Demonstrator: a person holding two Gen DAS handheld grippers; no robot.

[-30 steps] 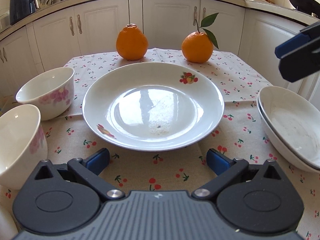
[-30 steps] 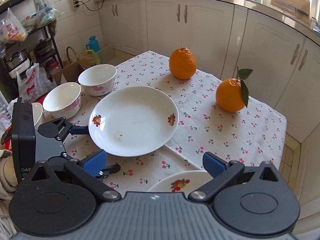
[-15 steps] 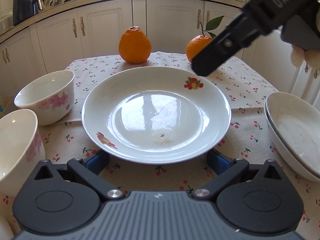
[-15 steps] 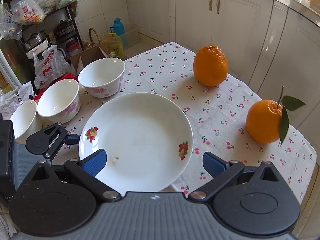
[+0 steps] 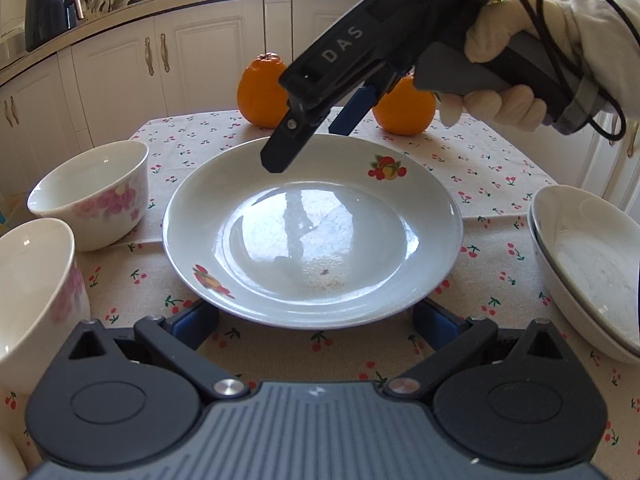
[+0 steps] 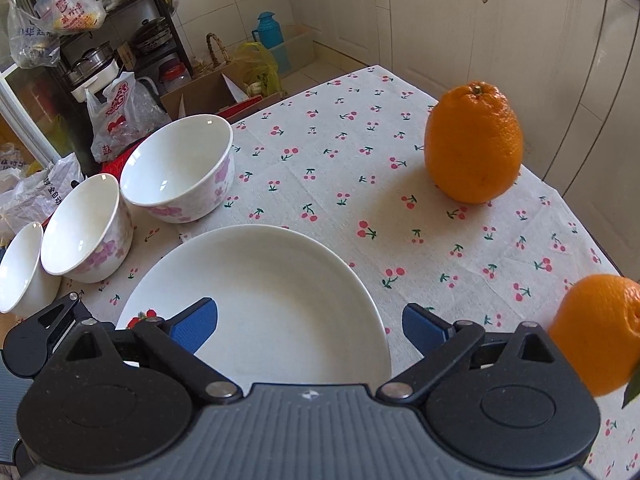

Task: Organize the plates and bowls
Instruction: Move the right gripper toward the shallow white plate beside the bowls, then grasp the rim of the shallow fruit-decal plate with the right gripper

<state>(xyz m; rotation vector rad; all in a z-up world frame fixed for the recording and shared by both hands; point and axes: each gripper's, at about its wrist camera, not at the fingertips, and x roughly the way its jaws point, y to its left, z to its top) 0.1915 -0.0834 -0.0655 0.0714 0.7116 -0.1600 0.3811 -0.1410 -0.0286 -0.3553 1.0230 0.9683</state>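
White glazed plate [image 5: 312, 240] sits mid-tabletop right in front of my left hand-held gripper [image 5: 316, 320]. Jaws spread wide, holding nothing, blue pads low on either side of the near rim. My guess is I keep it low and level so it can slide in at the rim. Plate is shallow, glossy, with two fruit decals on the rim and a few dark crumbs in the well. Looks slick, so a rim pinch could slip.

Cherry-print cloth covers the tabletop [image 5: 480, 168]. At my left, two white bowls with pink flowers: near bowl [image 5: 36, 292], then far bowl [image 5: 92, 196], apart and unstacked. The right wrist view shows a third bowl [image 6: 20, 272] in that row. At my right, two stacked plates [image 5: 588, 260] near the edge, probably the pile this plate joins.

My right hand-held gripper [image 6: 310, 326] hangs tilted down over the far half of the plate, wide open, empty, not touching as far as I can tell. One finger overhangs the plate, the other sits outside the rim, maybe to straddle it.

Beyond, two oranges [image 5: 262, 90] stand on the cloth, well apart from the crockery, likely not part of the job.
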